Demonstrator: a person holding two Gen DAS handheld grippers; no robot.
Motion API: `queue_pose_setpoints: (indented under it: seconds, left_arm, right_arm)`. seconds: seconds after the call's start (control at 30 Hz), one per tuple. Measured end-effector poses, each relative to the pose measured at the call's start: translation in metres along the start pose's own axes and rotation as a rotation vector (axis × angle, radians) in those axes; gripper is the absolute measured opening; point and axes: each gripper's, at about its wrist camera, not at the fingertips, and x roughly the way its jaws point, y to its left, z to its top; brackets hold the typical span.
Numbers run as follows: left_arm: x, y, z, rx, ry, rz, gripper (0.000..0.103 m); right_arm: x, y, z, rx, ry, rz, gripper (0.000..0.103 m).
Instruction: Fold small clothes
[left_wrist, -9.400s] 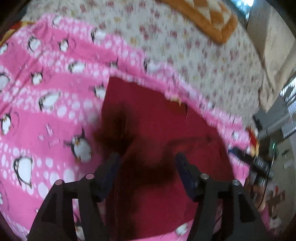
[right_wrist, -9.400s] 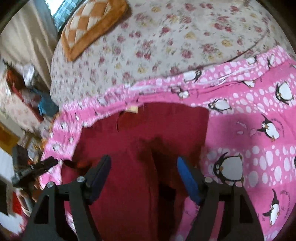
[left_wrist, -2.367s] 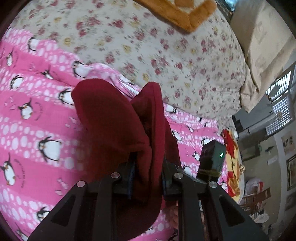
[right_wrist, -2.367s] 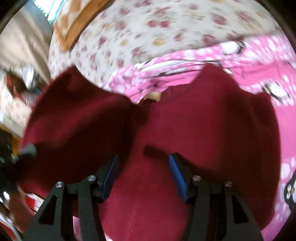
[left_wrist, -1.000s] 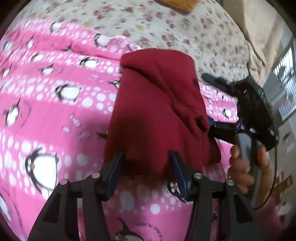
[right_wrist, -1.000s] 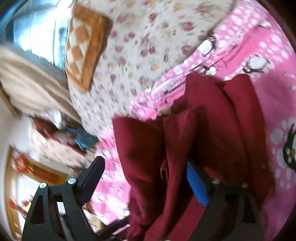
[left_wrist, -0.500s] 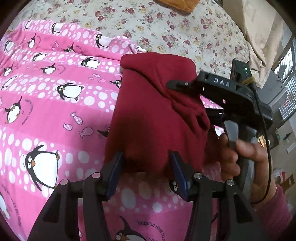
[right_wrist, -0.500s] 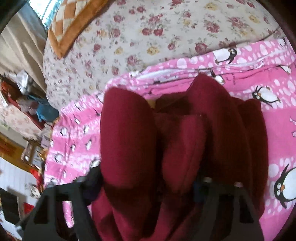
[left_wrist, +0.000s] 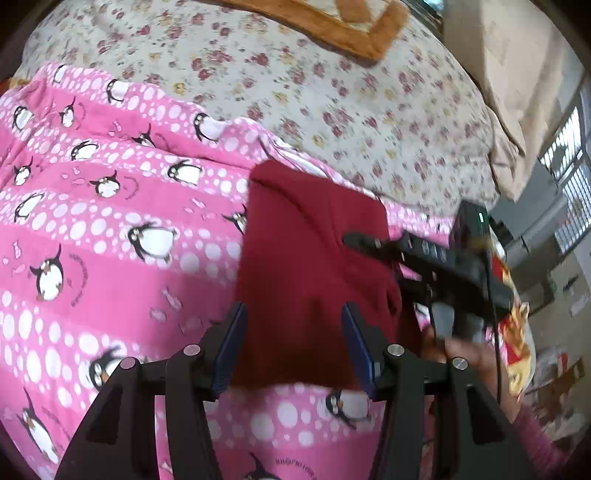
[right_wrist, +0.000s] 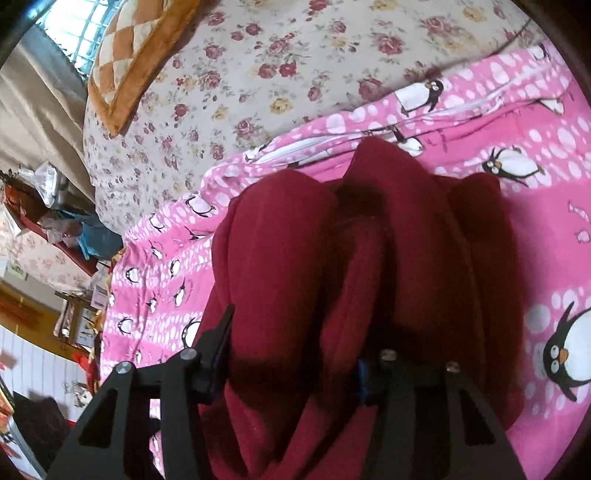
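Because the maroon garment is soft, limp fleece bunched on the pink penguin blanket near its far edge, take it by a hem; left gripper spread and empty, right gripper spread around folds.

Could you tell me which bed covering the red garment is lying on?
The pink penguin blanket: the red garment rests wholly on it, while the floral sheet lies beyond.
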Motion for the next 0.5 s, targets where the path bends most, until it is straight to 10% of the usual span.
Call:
queue_pose_setpoints:
  seconds: [0.27,0.37,0.5]
  left_arm:
    - [0.046,-0.004,0.029,-0.007,0.109,0.064,0.033]
    - [0.059,-0.005,0.03,-0.014,0.12,0.111,0.033]
    - [0.064,0.001,0.038,-0.053,0.118,0.128,0.033]
  right_arm:
    - [0.001,0.013,-0.004,-0.039,-0.001,-0.02,0.072]
    - [-0.001,0.016,-0.003,-0.091,-0.023,-0.074,0.046]
    - [-0.005,0.009,0.001,-0.097,-0.016,-0.069,0.036]
